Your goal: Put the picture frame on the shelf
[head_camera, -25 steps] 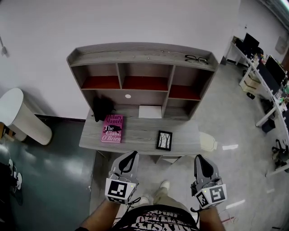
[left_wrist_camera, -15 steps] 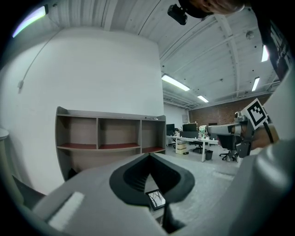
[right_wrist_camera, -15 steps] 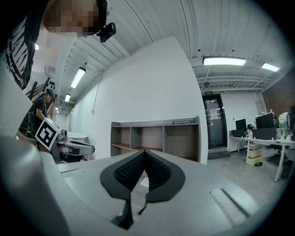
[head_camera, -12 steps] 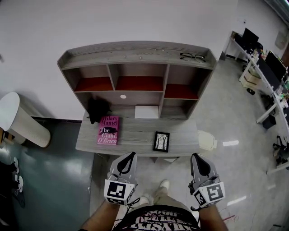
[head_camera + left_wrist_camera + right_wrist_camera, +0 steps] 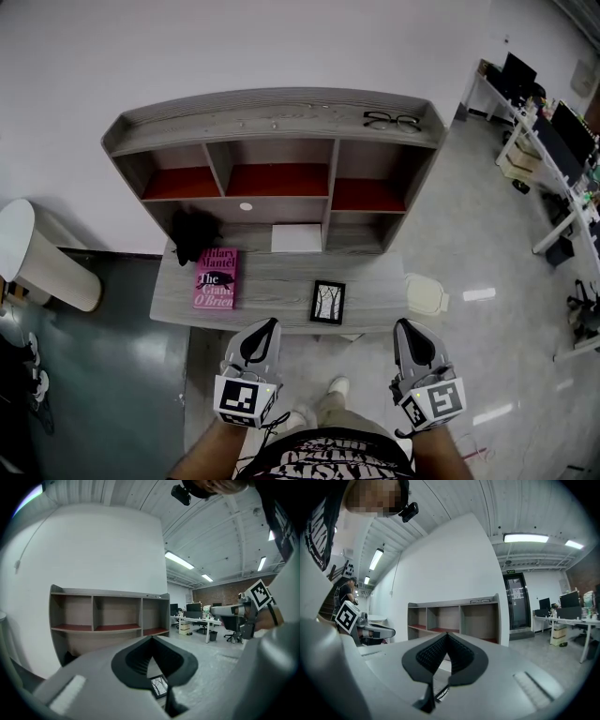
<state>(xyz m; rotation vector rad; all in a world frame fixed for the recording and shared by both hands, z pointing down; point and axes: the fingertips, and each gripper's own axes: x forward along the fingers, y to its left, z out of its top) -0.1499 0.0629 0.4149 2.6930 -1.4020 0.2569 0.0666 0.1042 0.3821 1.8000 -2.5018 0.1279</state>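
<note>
Two grey tongs, the left tongs (image 5: 270,323) and the right tongs (image 5: 403,324), hover side by side just short of the grey wooden tabletop (image 5: 272,292), each with its jaws pressed together and gripping nothing. On the tabletop the small black picture frame (image 5: 327,301) lies flat near the front edge, a pink paperback book (image 5: 215,278) well to its left. Behind rises the grey wooden shelf unit (image 5: 272,122) with red-floored compartments, a pair of black spectacles (image 5: 391,120) on its top board
</note>
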